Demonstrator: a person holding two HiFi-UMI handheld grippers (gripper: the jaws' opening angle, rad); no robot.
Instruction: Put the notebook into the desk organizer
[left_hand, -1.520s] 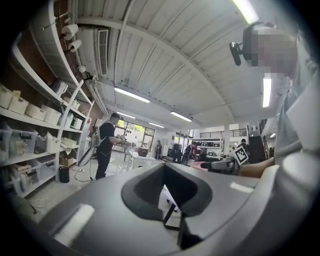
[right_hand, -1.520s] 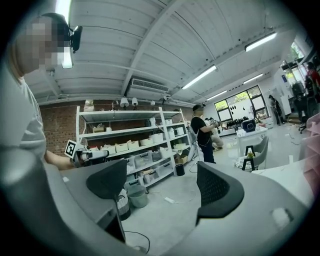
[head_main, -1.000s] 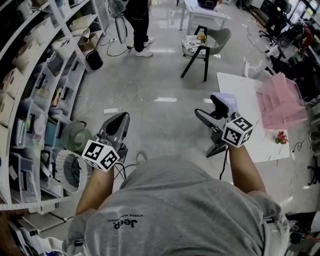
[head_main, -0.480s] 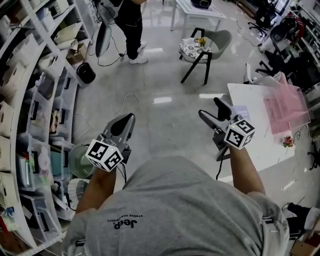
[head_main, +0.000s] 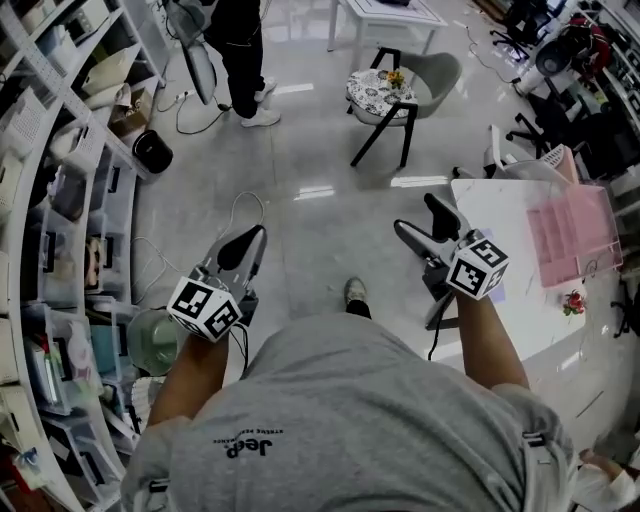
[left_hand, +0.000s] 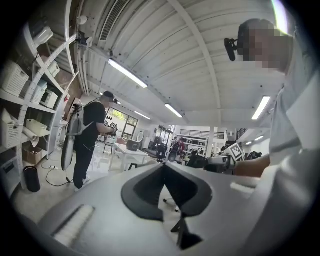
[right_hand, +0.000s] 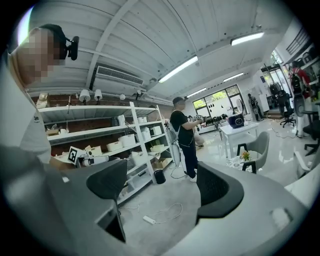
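The pink desk organizer stands on the white table at the right of the head view. A pale lilac sliver, probably the notebook, shows beside my right gripper's marker cube; the rest is hidden behind it. My right gripper hovers open and empty at the table's left edge, its jaws well apart in the right gripper view. Over the floor at the left, my left gripper is held with its pads touching at the tip and nothing between them.
Storage shelves run down the left side, with a fan and a black bin on the floor. A chair and a standing person are ahead. A small flower sits on the table.
The view has shifted forward and right: the table and organizer now lie closer beside my right gripper, and the notebook has slipped behind its cube. Both grippers keep their pose.
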